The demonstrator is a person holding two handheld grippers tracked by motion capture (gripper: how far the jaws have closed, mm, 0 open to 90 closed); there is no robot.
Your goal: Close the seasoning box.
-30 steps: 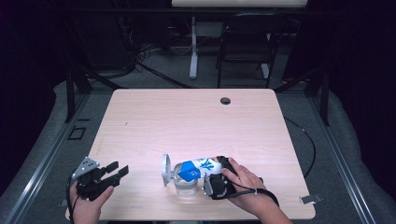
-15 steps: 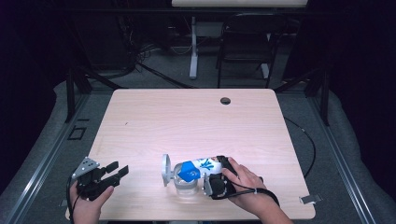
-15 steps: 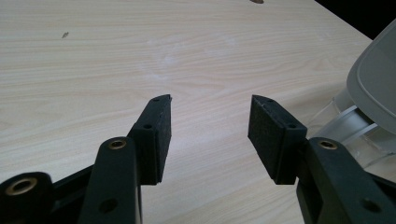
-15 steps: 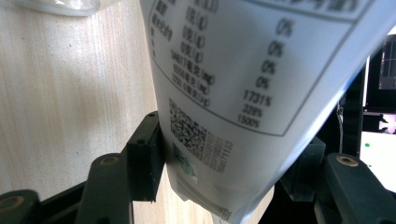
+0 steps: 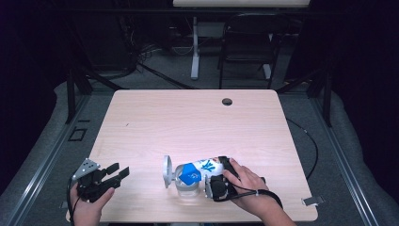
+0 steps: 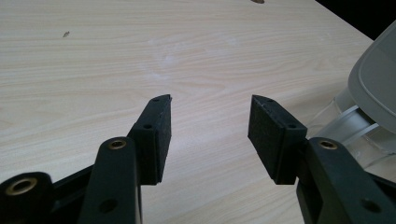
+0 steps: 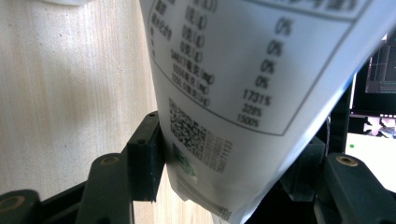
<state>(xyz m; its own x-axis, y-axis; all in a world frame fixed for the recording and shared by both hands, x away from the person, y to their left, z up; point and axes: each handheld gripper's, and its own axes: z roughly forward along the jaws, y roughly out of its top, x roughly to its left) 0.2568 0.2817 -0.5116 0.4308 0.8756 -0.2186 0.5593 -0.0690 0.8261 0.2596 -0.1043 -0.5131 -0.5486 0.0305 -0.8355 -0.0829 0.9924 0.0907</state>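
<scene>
One clear jar [image 5: 186, 184] beside the pouch [image 5: 200, 168] — table [image 5: 197, 120] otherwise bare.

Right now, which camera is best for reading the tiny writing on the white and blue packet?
The right gripper view: the white and blue packet sits close between the jaws, its printed table and code visible. The high view shows it small. The left gripper view shows no packet.

Open jaws over a pale wooden table

The left gripper [image 6: 210, 123] holds its two black jaws well apart, nothing between the pads [image 6: 267, 135], only the bare light-grained table [image 6: 140, 60] beneath. A small dark speck [image 6: 66, 33] marks the wood at upper left. At the right edge sits a grey rounded lid [image 6: 376, 84] above a clear plastic container [image 6: 348, 123], just beside the right-hand jaw.
</scene>
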